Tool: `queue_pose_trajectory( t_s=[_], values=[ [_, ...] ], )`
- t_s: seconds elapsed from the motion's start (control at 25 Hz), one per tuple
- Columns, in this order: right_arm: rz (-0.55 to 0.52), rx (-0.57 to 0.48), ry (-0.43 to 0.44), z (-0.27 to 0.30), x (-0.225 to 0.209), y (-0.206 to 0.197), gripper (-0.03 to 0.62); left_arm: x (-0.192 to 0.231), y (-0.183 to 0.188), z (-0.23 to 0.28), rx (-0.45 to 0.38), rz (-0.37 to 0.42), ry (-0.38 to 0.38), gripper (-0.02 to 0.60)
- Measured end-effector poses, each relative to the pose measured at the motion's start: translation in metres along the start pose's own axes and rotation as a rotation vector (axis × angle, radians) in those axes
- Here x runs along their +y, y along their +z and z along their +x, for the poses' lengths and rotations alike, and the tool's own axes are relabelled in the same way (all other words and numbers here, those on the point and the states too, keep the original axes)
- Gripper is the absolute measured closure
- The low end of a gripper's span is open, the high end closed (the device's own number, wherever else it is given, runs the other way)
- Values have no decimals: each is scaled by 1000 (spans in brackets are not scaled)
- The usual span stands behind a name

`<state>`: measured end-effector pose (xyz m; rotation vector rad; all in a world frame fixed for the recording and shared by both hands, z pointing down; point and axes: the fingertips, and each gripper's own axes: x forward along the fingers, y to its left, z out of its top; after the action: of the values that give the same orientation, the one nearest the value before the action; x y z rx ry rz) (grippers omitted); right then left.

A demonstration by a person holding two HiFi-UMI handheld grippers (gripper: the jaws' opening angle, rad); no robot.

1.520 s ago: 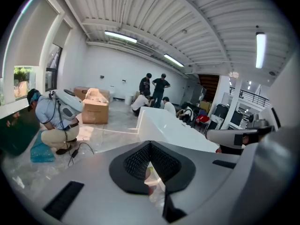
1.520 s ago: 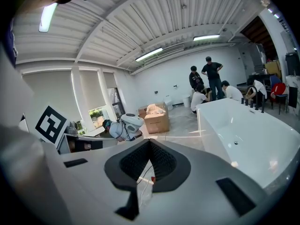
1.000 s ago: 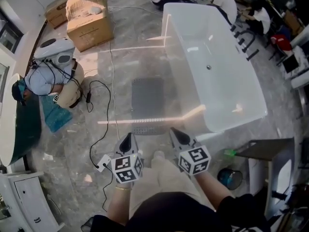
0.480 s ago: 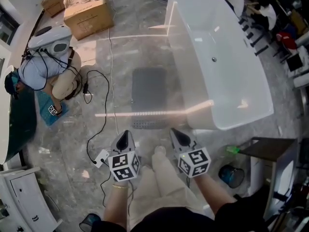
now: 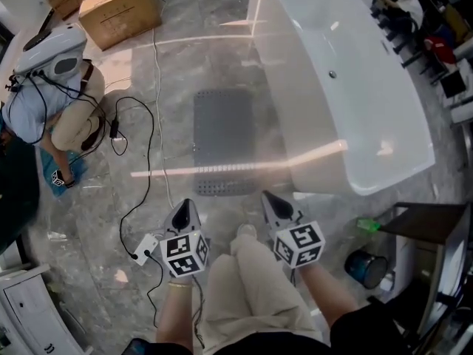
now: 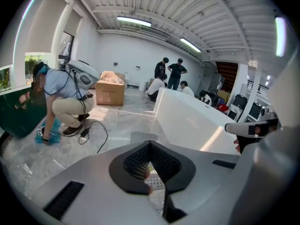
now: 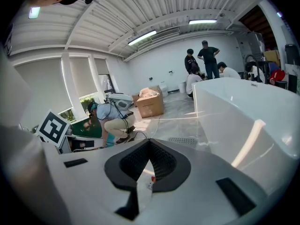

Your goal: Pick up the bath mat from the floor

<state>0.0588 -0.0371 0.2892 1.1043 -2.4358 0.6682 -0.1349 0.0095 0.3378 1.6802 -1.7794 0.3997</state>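
Grey and dotted with holes, the bath mat (image 5: 223, 140) lies flat on the marbled floor (image 5: 185, 65), its long right edge just beside the white bathtub (image 5: 355, 87). Your left gripper (image 5: 185, 207) and right gripper (image 5: 270, 200) hang side by side above your knees, both short of the mat's near end and apart from it. Each has its jaws pressed together with nothing between them. Both point forward and down toward the mat. To your left a black cable (image 5: 151, 161) runs over the floor to a white power strip (image 5: 145, 248), and a person (image 5: 55, 102) crouches farther off, near a cardboard box (image 5: 118, 9).
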Motion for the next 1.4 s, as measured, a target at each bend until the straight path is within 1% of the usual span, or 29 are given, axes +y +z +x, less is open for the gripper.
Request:
queue_pose_trajectory(
  t_s=[0.28,0.44,0.6,0.76,0.96,1.0,1.08,1.12,1.16,1.24,1.4],
  values=[
    [-8,8,-7,70,-36,-92,583,43,-86,81,7,-23,11,581],
    [-21,13,-13,104,-56,-140,583,62,-133,125,14,-22,23,581],
    [-14,15,-18,130,-75,-182,583,77,-171,162,17,-10,28,581],
    [-33,9,-24,157,-97,-211,583,91,-199,196,10,-4,36,581],
    [-53,-2,-38,184,-127,-245,583,102,-231,237,12,48,29,581],
    [-55,-1,-40,189,-131,-252,583,104,-235,243,19,37,13,581],
    [-57,1,-43,198,-138,-266,583,111,-240,254,15,-18,-10,581],
    [-56,1,-44,203,-140,-273,583,118,-241,259,3,-37,-2,581],
    [-55,2,-45,207,-143,-280,583,125,-243,263,-6,-38,17,581],
    [-50,3,-46,215,-148,-293,583,135,-251,272,-7,-13,45,581],
    [-50,1,-46,230,-154,-315,583,143,-279,288,16,18,44,581]
  ],
)
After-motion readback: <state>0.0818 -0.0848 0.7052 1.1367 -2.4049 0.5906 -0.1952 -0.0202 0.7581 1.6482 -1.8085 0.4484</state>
